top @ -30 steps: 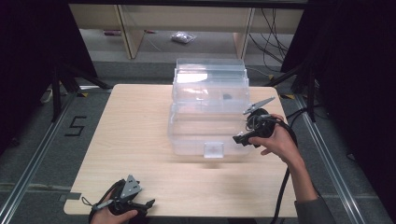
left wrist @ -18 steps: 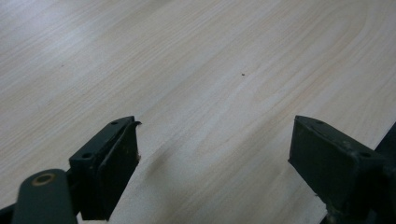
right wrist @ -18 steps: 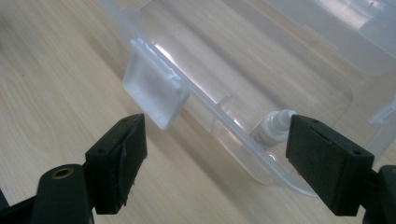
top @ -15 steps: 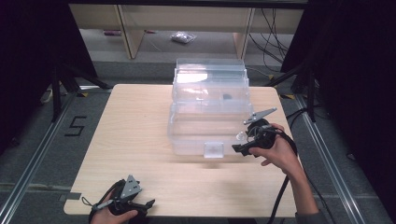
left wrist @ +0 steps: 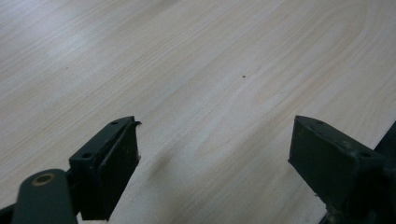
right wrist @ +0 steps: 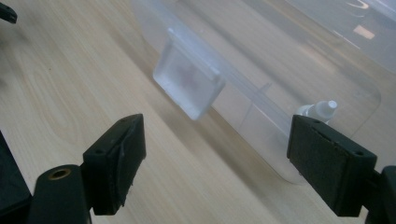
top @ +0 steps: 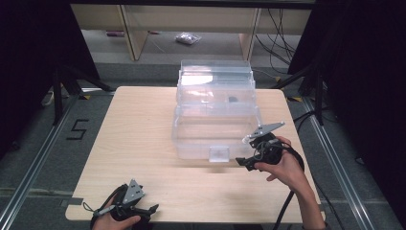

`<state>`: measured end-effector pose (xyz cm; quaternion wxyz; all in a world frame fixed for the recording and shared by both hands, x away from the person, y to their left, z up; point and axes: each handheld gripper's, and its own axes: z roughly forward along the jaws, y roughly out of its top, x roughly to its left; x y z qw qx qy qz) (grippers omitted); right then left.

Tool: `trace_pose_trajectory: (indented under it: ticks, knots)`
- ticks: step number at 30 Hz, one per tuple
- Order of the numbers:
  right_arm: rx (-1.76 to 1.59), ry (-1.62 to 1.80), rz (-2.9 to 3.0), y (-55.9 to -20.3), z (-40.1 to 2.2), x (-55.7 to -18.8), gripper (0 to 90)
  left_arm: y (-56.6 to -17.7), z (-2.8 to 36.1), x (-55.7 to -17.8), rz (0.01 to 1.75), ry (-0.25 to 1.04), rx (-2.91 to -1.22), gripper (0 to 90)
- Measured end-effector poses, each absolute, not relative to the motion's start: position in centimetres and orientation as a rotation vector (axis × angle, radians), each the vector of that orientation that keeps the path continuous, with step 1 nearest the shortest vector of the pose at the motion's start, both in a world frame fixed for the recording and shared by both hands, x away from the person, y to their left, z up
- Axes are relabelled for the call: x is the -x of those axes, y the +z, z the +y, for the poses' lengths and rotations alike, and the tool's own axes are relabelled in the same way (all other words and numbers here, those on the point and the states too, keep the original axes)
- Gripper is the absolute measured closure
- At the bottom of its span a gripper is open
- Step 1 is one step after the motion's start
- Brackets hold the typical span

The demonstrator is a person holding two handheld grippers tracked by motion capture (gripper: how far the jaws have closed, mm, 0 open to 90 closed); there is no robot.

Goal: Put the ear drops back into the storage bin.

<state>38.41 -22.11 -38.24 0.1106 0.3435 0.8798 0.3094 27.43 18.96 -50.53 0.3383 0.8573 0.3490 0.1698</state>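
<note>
Clear plastic storage box (top: 215, 115) sits mid-table, toward the far edge, lid swung open and standing up at the back. Its front latch tab (top: 219, 154) faces the person's side.

High view: right gripper (top: 244, 164) is just beside the box's front right corner, jaws pointing left toward the latch tab, near it but apart. Left gripper (top: 149, 209) is at the near left edge of the wooden table (top: 129, 134), well apart from the box. A small dark object (top: 233, 99) lies inside the box toward the back; too small to identify.

Right gripper view adds detail the high view lacks: jaws spread wide with nothing between them, the latch tab (right wrist: 187, 86) ahead of and between the jaws, not touched. Behind the clear front wall, a small white bottle with a cap (right wrist: 320, 109) lies inside the box near the front corner, just above the right-hand jaw in that view. Can't pick it out from above.

Left gripper view: jaws wide apart, holding nothing, bare wood grain between them.

High view also shows floor clutter past the table: a crumpled plastic bag (top: 187, 38) and a "5" marking (top: 78, 129) on the floor at left.
</note>
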Motion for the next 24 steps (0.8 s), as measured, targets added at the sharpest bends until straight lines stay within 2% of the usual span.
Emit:
trace_pose_trajectory:
  ticks: [14,24]
  knots:
    - [-0.883,0.961,2.611,-39.2,-21.1,-36.9,19.8,-50.5,18.9,-27.4,0.909,0.452,-2.238,15.1]
    - [-0.985,0.976,2.587,-41.6,-20.9,-35.6,20.0,-50.6,18.8,-27.3,0.913,0.440,-2.223,15.1]
